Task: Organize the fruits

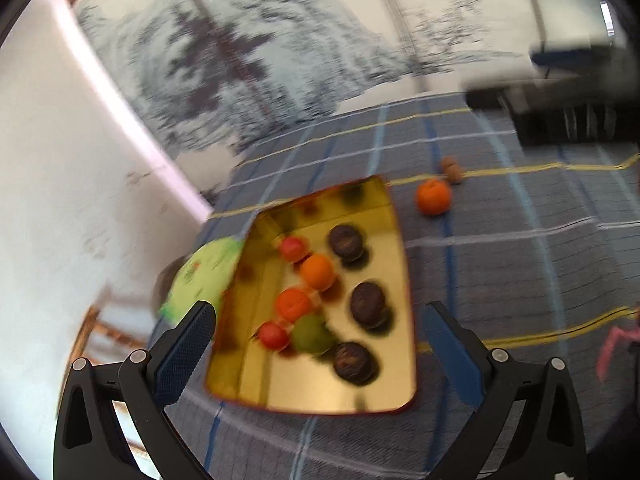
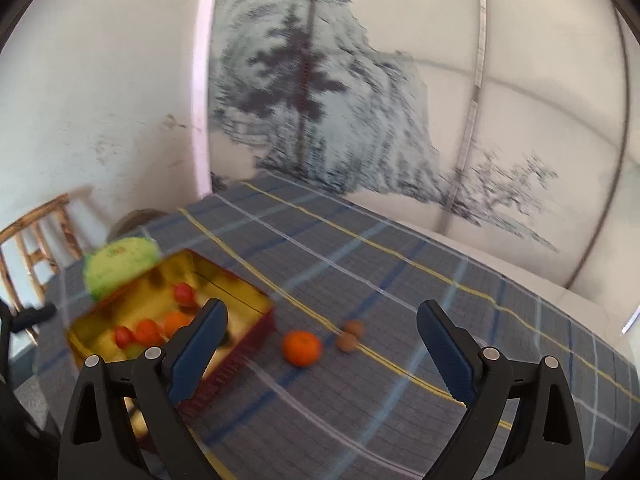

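Observation:
A gold tin tray with red outer walls sits on the checked cloth. In it lie three dark round fruits, two oranges, two small red fruits and a green fruit. A loose orange and two small brown fruits lie on the cloth beyond the tray. My left gripper is open and empty above the tray. My right gripper is open and empty, with the loose orange and brown fruits between its fingers in view, further off. The tray is to its left.
A green round lid or bag lies against the tray's far left side, also in the right wrist view. A wooden chair stands by the table's left edge. A wall with an ink landscape is behind. Dark equipment sits far right.

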Available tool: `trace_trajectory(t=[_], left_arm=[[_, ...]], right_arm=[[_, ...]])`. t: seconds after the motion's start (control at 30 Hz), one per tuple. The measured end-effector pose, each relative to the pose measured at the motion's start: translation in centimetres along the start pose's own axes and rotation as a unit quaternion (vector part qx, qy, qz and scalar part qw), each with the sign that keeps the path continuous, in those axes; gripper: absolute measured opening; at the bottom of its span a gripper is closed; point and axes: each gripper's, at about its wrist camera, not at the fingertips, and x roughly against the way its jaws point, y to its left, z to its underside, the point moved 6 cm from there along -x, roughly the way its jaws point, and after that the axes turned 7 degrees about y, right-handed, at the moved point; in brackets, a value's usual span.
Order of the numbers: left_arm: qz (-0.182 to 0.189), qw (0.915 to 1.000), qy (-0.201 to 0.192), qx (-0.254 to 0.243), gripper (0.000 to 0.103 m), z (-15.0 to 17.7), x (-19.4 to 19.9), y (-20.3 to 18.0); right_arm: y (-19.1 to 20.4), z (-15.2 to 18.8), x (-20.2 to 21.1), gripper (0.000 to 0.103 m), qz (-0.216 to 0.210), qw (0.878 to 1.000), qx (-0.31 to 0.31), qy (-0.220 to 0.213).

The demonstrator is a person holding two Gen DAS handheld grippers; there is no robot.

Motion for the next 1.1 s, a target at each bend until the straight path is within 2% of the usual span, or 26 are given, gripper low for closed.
trace_trajectory(t=[0.13, 0.27, 0.37, 0.43, 0.47, 0.53, 0.6, 0.73, 0.87, 0.97, 1.0, 1.1], left_arm=[[0.075, 0.9960, -0.015, -0.046, 0.103, -2.7, 0.7, -1.7], [0.146, 0.9857, -0.013, -0.083, 0.103, -5.5, 0.3, -3.8], [0.189, 0.9741, -0.008, -0.125, 0.101, -7.9, -0.9, -6.0], [0.208, 0.9633, 0.001, -0.170, 0.091, -9.1, -2.1, -7.8], [0.211, 0.9591, 0.002, -0.189, 0.088, -9.4, -2.5, -8.4], [0.224, 0.9444, 0.012, -0.240, 0.082, -10.3, -4.0, -9.9], [0.230, 0.9332, 0.028, -0.275, 0.079, -10.6, -5.5, -10.9], [0.231, 0.9154, 0.058, -0.324, 0.078, -10.8, -8.6, -12.0], [0.234, 0.9092, 0.083, -0.334, 0.078, -11.0, -11.2, -12.2], [0.234, 0.9065, 0.100, -0.337, 0.072, -11.1, -12.8, -12.4], [0.239, 0.9030, 0.110, -0.340, 0.070, -10.9, -13.4, -12.6], [0.261, 0.8942, 0.133, -0.338, 0.054, -10.2, -14.3, -12.8]], right_arm=[[-6.2, 4.0, -2.2, 0.096, 0.034, 0.998, -0.040, 0.047], [-12.3, 9.0, -3.5, 0.096, 0.071, 0.990, -0.082, 0.095], [-15.3, 11.6, -3.7, 0.096, 0.077, 0.985, -0.109, 0.111], [-16.5, 12.7, -3.9, 0.096, 0.084, 0.982, -0.116, 0.120], [-16.8, 13.0, -4.1, 0.096, 0.084, 0.982, -0.118, 0.122], [-17.3, 13.6, -4.3, 0.096, 0.082, 0.981, -0.122, 0.124], [-17.6, 14.1, -4.6, 0.096, 0.082, 0.981, -0.121, 0.126], [-18.0, 15.1, -5.2, 0.096, 0.073, 0.980, -0.130, 0.134], [-18.6, 15.1, -5.4, 0.096, 0.067, 0.979, -0.141, 0.132], [-18.5, 15.2, -5.7, 0.096, 0.065, 0.978, -0.140, 0.138], [-18.5, 15.2, -5.7, 0.096, 0.065, 0.978, -0.139, 0.139], [-18.3, 15.2, -5.9, 0.096, 0.065, 0.978, -0.137, 0.141]])
